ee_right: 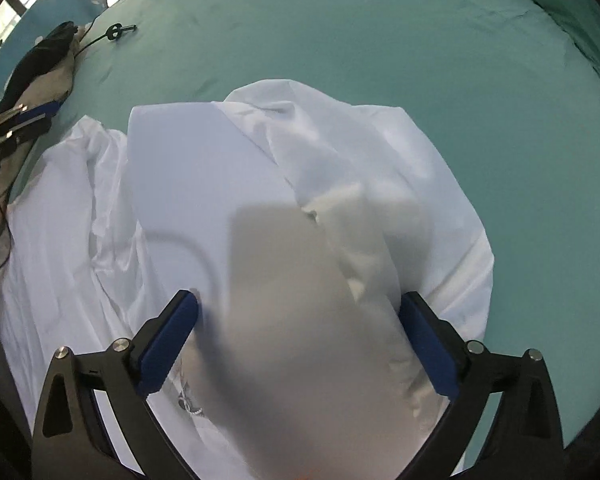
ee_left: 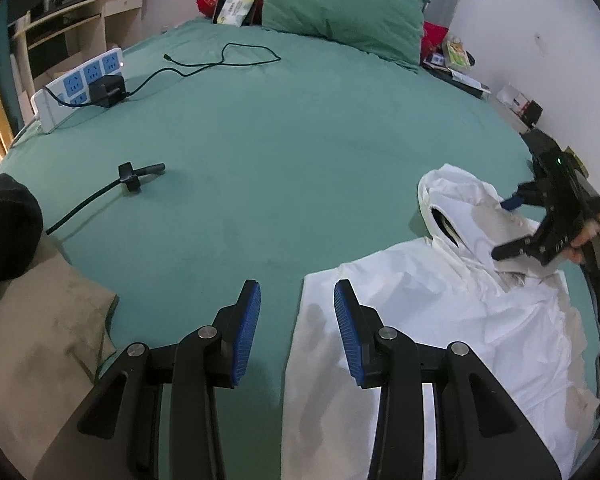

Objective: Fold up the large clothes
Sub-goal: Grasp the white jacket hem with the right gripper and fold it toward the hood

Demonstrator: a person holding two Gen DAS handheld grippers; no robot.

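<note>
A white hooded garment (ee_left: pixel 480 320) lies spread on the green bed sheet (ee_left: pixel 280 140), its hood (ee_left: pixel 456 200) towards the pillows. My left gripper (ee_left: pixel 297 284) hovers open over the garment's left edge, with nothing between its blue pads. At the right edge of the left wrist view, a hand holds my right gripper (ee_left: pixel 508 226) wide open just above the hood. In the right wrist view that gripper (ee_right: pixel 296 300) points steeply down. White cloth (ee_right: pixel 228 184) bulges between its spread pads, blurred and grey near the lens. The left gripper (ee_right: pixel 40 114) shows at the far left.
A white power strip (ee_left: pixel 80 84) with a black charger and a looping cable (ee_left: pixel 220 56) lie at the far left of the bed. A black clip on a cord (ee_left: pixel 132 176) sits mid-left. Beige cloth (ee_left: pixel 40 340) lies near left; a green pillow (ee_left: pixel 340 4) is at the head.
</note>
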